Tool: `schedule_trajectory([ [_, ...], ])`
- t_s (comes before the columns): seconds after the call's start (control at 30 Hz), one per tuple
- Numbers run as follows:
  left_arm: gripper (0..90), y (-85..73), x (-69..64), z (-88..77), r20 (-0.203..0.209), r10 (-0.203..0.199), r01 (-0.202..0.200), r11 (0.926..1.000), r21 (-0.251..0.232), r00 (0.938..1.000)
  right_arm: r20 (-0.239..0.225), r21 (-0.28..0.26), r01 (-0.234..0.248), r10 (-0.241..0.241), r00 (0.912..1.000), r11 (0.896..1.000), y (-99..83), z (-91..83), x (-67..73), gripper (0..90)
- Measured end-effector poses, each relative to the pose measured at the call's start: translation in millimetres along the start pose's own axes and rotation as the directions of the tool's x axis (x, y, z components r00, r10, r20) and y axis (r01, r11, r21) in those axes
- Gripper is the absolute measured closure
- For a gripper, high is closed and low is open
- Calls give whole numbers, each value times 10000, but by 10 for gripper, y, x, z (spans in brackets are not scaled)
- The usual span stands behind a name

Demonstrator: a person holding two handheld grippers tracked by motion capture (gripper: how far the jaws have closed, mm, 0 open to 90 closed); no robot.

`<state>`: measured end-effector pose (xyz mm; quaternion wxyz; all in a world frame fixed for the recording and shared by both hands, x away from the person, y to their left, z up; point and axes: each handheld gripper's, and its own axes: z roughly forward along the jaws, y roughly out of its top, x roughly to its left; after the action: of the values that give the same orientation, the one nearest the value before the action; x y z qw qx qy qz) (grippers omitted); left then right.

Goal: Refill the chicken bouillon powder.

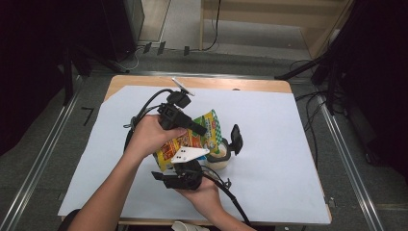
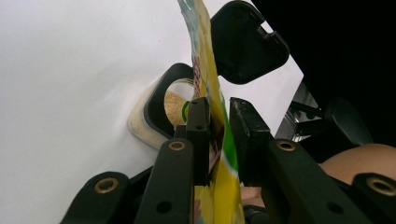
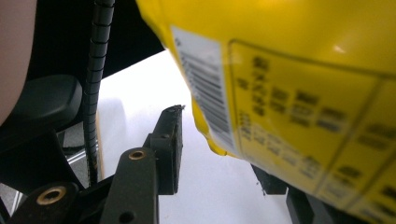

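A yellow and green snack bag [image 1: 211, 126] hangs tilted over the middle of the white sheet. My left gripper [image 1: 198, 129] comes in from the left and is shut on the bag's edge [image 2: 215, 116], one pad on each side. Just beyond it stands a small pale container [image 1: 220, 158] with a black rim [image 2: 156, 109] and grainy tan contents; its black flip lid [image 1: 235, 139] stands open. My right gripper [image 1: 185, 166] is under the bag's lower end. In the right gripper view its left pad [image 3: 172, 144] stands apart from the bag [image 3: 299, 79], which hides most of the other jaw.
A white sheet [image 1: 284, 159] covers the wooden table [image 1: 269, 86]. Cables trail from both grippers over the sheet's near left part. Metal rails [image 1: 43, 159] run along the floor on both sides, and dark stands and cables crowd the far right.
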<state>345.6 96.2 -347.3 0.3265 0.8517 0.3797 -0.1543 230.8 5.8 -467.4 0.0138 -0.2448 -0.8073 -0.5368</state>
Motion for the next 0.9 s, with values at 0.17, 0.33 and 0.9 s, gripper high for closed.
schedule_trajectory([
  [0.17,779,-3,22,20,133,-76,76,10000,12,9999,59,203,18,-19,10000,9998,-42,29,-13,589],
  [0.33,782,-7,58,46,298,-116,114,9999,76,9995,150,332,-18,13,9999,9994,-73,47,-37,589],
  [0.9,800,-24,110,72,552,-2,-7,9999,163,9985,487,866,-21,-21,9988,9962,-186,127,-101,568],
])
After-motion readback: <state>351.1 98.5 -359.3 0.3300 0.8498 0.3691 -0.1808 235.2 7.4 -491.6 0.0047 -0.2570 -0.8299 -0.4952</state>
